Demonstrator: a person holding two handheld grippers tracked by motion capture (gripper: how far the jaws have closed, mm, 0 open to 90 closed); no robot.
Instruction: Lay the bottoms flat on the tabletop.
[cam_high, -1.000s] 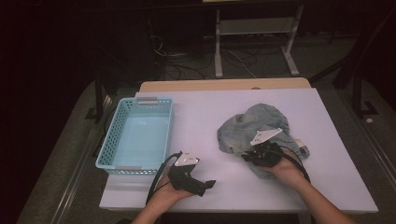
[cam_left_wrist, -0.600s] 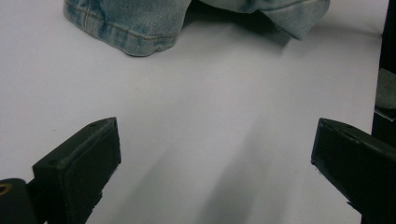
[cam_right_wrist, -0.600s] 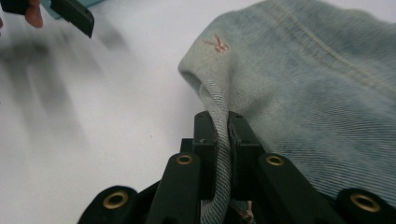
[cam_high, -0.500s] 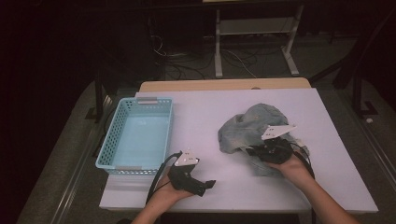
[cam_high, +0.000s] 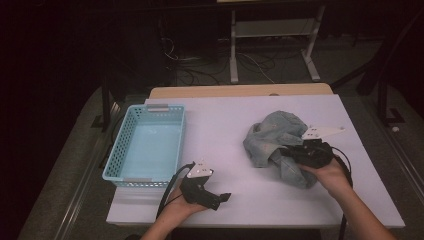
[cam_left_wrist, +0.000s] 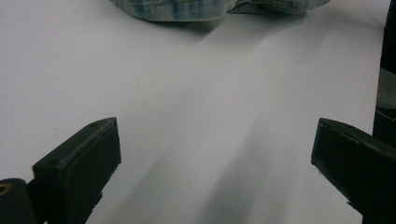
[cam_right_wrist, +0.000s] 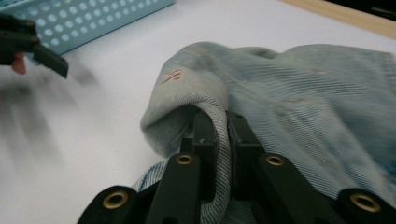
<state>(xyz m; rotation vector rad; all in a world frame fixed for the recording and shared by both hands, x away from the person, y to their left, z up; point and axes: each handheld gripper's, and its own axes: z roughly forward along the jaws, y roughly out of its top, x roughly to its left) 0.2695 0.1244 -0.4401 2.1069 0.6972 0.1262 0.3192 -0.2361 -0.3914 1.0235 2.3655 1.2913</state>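
A crumpled light-blue denim garment (cam_high: 275, 137) lies on the right half of the white table (cam_high: 225, 125). My right gripper (cam_high: 285, 153) is shut on a fold of this denim (cam_right_wrist: 219, 121), the cloth pinched between its two black jaws and lifted a little. My left gripper (cam_high: 222, 198) rests near the table's front edge, right of the basket, its jaws wide apart (cam_left_wrist: 215, 154) over bare table with nothing between them. The denim's edge (cam_left_wrist: 196, 9) shows far ahead of it.
A light-blue plastic basket (cam_high: 120, 150) with nothing in it stands at the table's left side; its perforated wall (cam_right_wrist: 84, 23) appears in the right gripper view. A wooden strip (cam_high: 240, 91) runs along the table's far edge. Metal stand legs and cables lie on the floor behind.
My right gripper has moved right and up with the denim fold in it, pulling the cloth along. The left gripper has stayed in place.
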